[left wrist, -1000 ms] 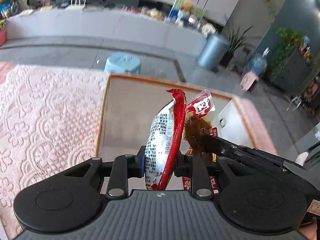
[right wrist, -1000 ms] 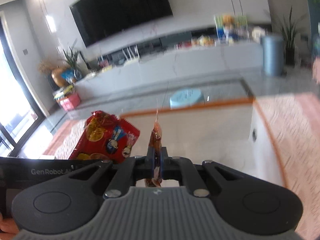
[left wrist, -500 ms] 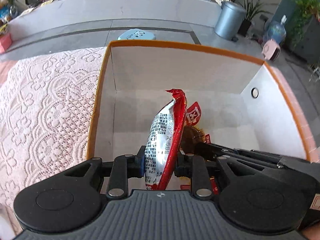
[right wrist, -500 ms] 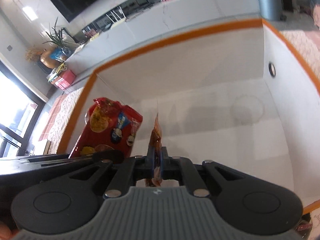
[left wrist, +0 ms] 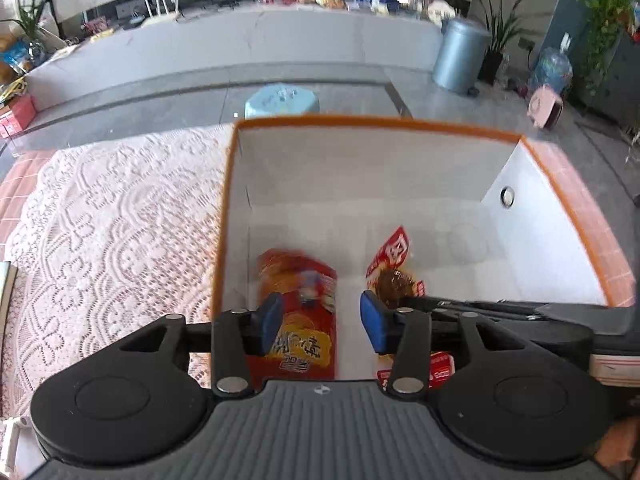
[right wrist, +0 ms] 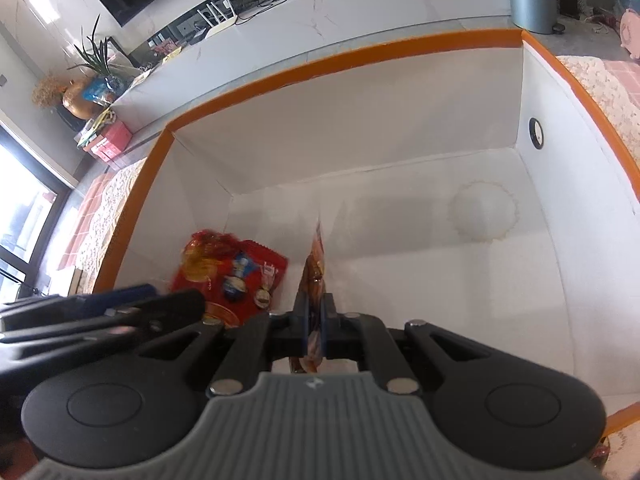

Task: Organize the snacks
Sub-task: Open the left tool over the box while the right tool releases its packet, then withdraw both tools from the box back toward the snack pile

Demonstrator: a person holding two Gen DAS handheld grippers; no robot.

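- The left gripper (left wrist: 320,318) is seen above the near left part of a white box with an orange rim (left wrist: 360,123); its blue-padded jaws stand apart, with nothing between them.
- A red snack bag (left wrist: 298,312) with yellow lettering and printed cartoon figures is seen lying inside the box, at its near left corner, blurred in the left wrist view.
- The right gripper (right wrist: 316,326) is clamped on a thin clear snack packet (right wrist: 315,276) with brown contents and a red-and-white label, held edge-on and upright over the box floor.
- The packet is placed just right of the red bag.
- The box is set on a pink lace tablecloth (left wrist: 112,216).
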